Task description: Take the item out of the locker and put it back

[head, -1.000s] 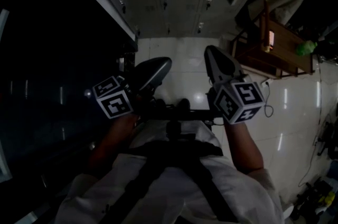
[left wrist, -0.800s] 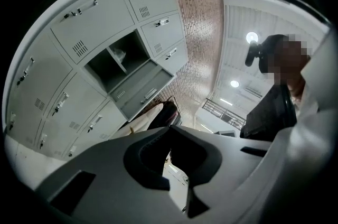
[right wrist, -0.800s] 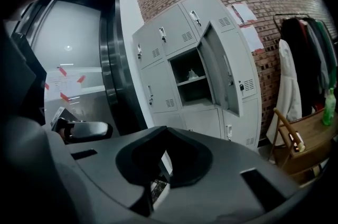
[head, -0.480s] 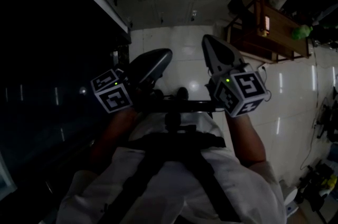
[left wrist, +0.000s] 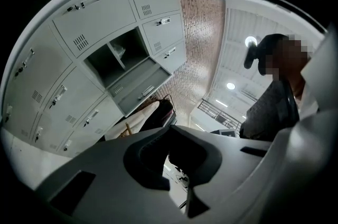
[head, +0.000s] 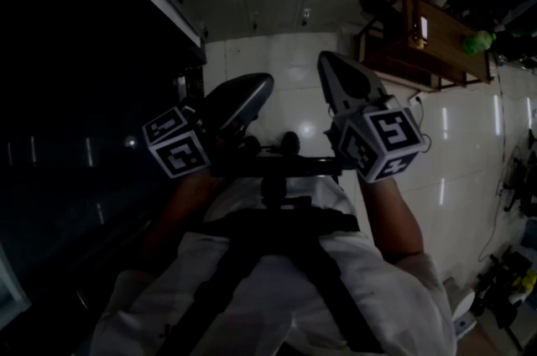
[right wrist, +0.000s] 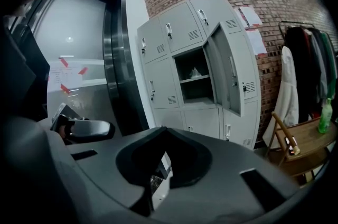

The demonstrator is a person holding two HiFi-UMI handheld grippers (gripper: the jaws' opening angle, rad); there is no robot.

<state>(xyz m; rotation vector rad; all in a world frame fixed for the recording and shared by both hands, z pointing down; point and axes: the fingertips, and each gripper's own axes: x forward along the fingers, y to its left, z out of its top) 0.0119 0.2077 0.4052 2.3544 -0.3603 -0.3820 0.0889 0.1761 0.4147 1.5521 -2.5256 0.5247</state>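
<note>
A bank of grey lockers [right wrist: 174, 33] stands against a brick wall. One locker [right wrist: 194, 83] is open, with its door [right wrist: 229, 75] swung to the right. A small pale item [right wrist: 194, 73] sits on its inner shelf; in the left gripper view it shows as the item [left wrist: 120, 51]. My right gripper [right wrist: 163, 130] is shut and empty, well short of the lockers. My left gripper [left wrist: 171, 129] is also shut with nothing in it. In the dim head view the left gripper [head: 262, 83] and right gripper [head: 324, 60] are held side by side in front of the person's chest.
A wooden chair [right wrist: 296, 151] with a green bottle [right wrist: 325, 114] stands right of the lockers, and a clothes rack with a white coat [right wrist: 288, 96] stands behind it. A dark metal column [right wrist: 119, 59] rises to the left. Cables [head: 503, 203] lie on the white tiled floor [head: 285, 86].
The right gripper has edged slightly up the picture toward the lockers. The left gripper stays in nearly the same place. Both stay shut and empty.
</note>
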